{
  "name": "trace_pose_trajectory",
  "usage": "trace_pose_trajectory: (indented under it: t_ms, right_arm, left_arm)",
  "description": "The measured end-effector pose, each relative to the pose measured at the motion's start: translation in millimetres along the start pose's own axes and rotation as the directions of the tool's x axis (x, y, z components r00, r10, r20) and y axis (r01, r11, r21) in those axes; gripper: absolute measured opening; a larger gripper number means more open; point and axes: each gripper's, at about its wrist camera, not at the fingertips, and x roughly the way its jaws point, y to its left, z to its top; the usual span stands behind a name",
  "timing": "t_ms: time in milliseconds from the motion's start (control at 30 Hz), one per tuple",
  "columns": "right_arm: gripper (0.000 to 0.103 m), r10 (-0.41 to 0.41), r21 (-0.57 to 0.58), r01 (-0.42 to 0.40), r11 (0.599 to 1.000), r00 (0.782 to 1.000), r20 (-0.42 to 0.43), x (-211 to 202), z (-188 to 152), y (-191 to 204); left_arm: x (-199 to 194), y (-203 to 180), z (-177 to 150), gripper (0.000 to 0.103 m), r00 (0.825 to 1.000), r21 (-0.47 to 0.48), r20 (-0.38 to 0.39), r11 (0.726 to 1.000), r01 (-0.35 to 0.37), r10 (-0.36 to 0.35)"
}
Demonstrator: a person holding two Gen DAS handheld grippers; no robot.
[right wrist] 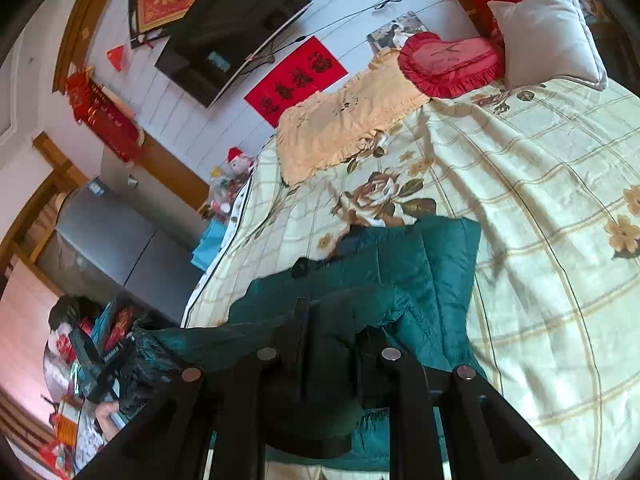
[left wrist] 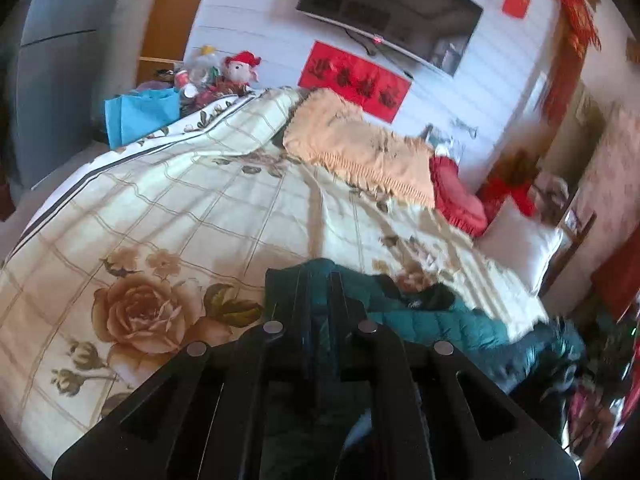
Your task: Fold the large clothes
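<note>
A teal quilted puffer jacket [left wrist: 432,324] [right wrist: 420,256] lies partly on a bed covered by a cream quilt [left wrist: 180,200] [right wrist: 540,200] with a rose print. One end of the jacket hangs over the bed's edge. In the left wrist view my left gripper [left wrist: 320,280] is shut on a fold of teal fabric, which rises between its black fingers. In the right wrist view my right gripper [right wrist: 334,320] is also shut on the jacket. A dark teal bunch of cloth drapes over its fingers and hides the right fingertip. Both views are motion-blurred.
A peach frilled pillow [left wrist: 360,148] [right wrist: 344,120], a red heart cushion [left wrist: 456,196] [right wrist: 452,60] and a white pillow [left wrist: 524,240] [right wrist: 552,28] line the bed along the wall. A TV [left wrist: 392,12] hangs above. A blue bag [left wrist: 140,114], plush toys [left wrist: 240,68] and a grey fridge [right wrist: 104,232] stand beyond the bed's end.
</note>
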Motion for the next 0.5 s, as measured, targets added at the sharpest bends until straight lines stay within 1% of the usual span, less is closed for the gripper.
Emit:
trace_pose_trajectory:
  t_ms: [33, 133, 200, 267, 300, 333, 367, 400, 433, 500]
  right_arm:
    - [0.017, -0.005, 0.005, 0.005, 1.0, 1.0, 0.0, 5, 3, 0]
    - [0.017, -0.021, 0.006, 0.021, 1.0, 1.0, -0.013, 18, 7, -2]
    - [0.017, -0.027, 0.004, 0.027, 1.0, 0.999, -0.026, 23, 9, -5]
    - [0.017, -0.03, 0.008, 0.031, 1.0, 0.999, -0.028, 26, 9, -9]
    - [0.017, -0.032, 0.009, 0.033, 0.999, 0.999, -0.03, 26, 9, -10]
    - [0.017, -0.035, 0.008, 0.036, 0.999, 0.999, -0.031, 27, 9, -11]
    - [0.017, -0.041, 0.005, 0.041, 0.999, 0.999, -0.033, 28, 10, -12]
    - [0.017, -0.045, 0.002, 0.045, 0.999, 0.998, -0.035, 29, 10, -13]
    - [0.016, -0.048, -0.002, 0.048, 0.999, 0.998, -0.036, 30, 10, -13]
    - [0.017, -0.052, -0.003, 0.052, 0.999, 0.998, -0.037, 31, 10, -14]
  left_arm:
    - [1, 0, -2, 0.006, 1.0, 0.001, -0.005, 1.0, 0.005, -0.005]
    - [8, 10, -8, 0.006, 0.996, -0.051, -0.054, 0.997, 0.065, -0.067]
    - [9, 19, -12, 0.007, 0.991, -0.068, -0.083, 0.992, 0.102, -0.107]
    - [3, 26, -14, 0.013, 0.986, -0.053, -0.105, 0.991, 0.122, -0.127]
    - [0, 30, -14, 0.03, 0.983, -0.046, -0.112, 0.989, 0.144, -0.148]
    - [-4, 33, -14, 0.053, 0.98, -0.047, -0.111, 0.985, 0.164, -0.168]
    - [-12, 40, -15, 0.063, 0.975, -0.054, -0.093, 0.979, 0.198, -0.202]
    - [-20, 46, -17, 0.076, 0.971, -0.061, -0.072, 0.972, 0.225, -0.229]
    - [-27, 52, -18, 0.083, 0.966, -0.062, -0.061, 0.966, 0.249, -0.253]
    - [-39, 61, -21, 0.088, 0.954, -0.046, -0.063, 0.956, 0.291, -0.293]
